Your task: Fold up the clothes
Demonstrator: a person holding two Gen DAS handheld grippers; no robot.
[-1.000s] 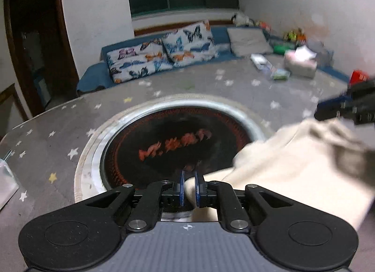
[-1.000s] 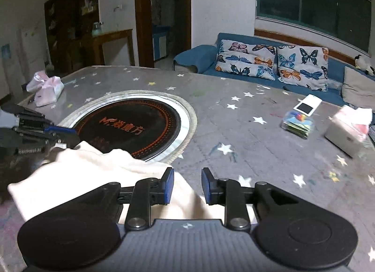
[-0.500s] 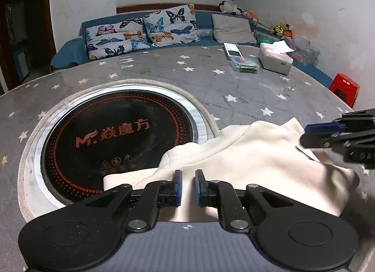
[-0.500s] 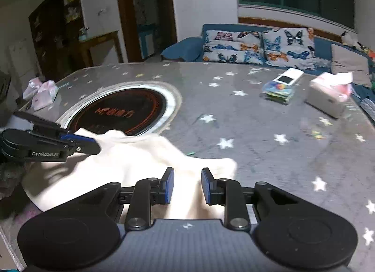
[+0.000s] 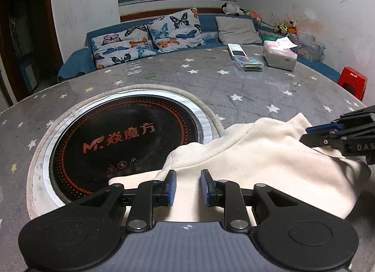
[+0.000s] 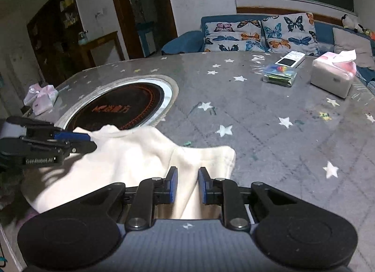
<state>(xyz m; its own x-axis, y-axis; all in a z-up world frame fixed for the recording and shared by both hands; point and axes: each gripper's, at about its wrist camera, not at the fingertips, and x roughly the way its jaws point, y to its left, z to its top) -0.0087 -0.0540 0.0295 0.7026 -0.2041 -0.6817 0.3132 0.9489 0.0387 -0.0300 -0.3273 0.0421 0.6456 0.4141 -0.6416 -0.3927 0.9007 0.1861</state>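
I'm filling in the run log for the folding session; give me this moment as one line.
left tool: opening over cream garment | right tool: closing, cloth fold between pads | garment: on table, partly over cooktop

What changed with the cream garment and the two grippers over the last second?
The left gripper let go: its jaws, pinched on the garment a second ago, are opening with cloth loose between them. The right gripper is closing, cloth between its jaws. The garment, bunched and lifted before, now lies spread flat, its edge over the round cooktop. The table, tissue box and sofa cushions stayed put.
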